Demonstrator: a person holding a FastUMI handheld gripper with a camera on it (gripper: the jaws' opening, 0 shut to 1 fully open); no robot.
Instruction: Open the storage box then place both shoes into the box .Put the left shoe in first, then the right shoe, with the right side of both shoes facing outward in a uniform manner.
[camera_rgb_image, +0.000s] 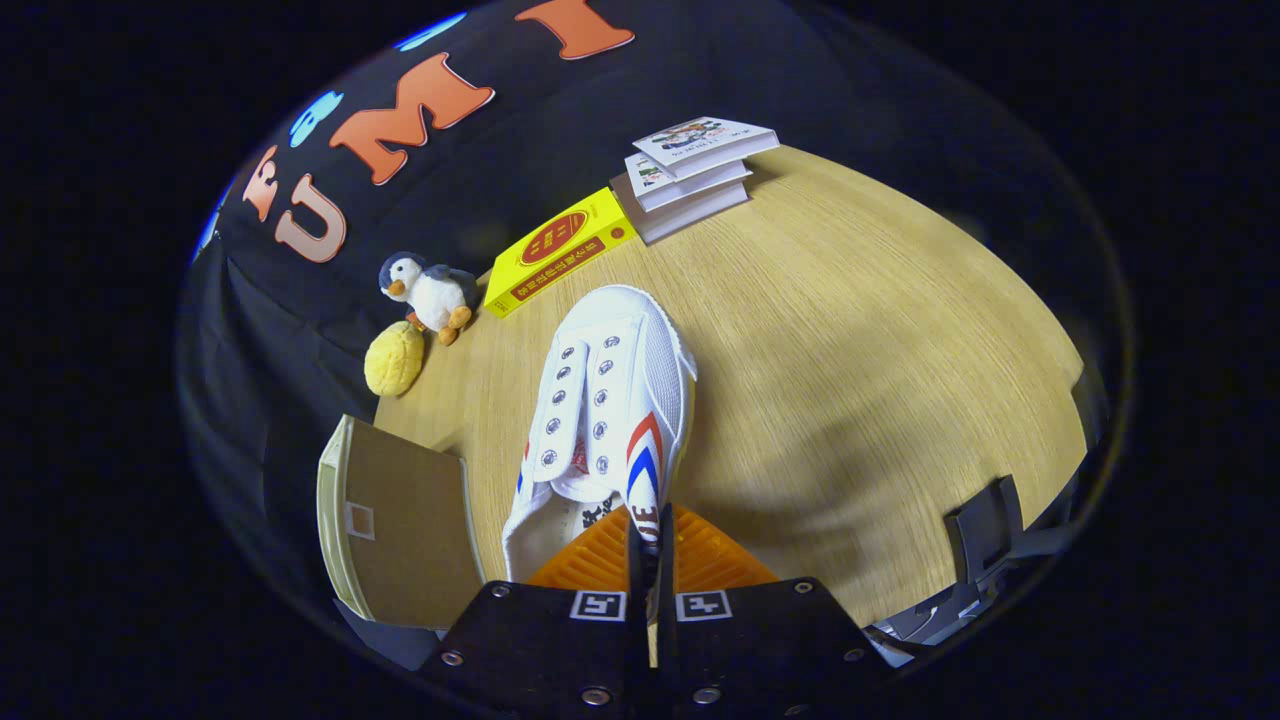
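Observation:
A white canvas shoe (605, 400) with red and blue stripes on its side hangs above the wooden table, toe pointing away from me. My gripper (648, 545) is shut on the shoe's right side wall near the heel opening, both fingers pinching the fabric. The storage box (395, 520), tan with a pale rim, lies to the left of the shoe and the fingers, at the table's near left; I cannot tell how far it is open.
Beyond the shoe lie a yellow book (560, 250) and a stack of books (695, 170). A penguin plush (430, 292) and a yellow soft toy (393, 360) sit at the table's left edge. A grey object (985, 545) stands at the near right. The table (880, 350) spreads to the right.

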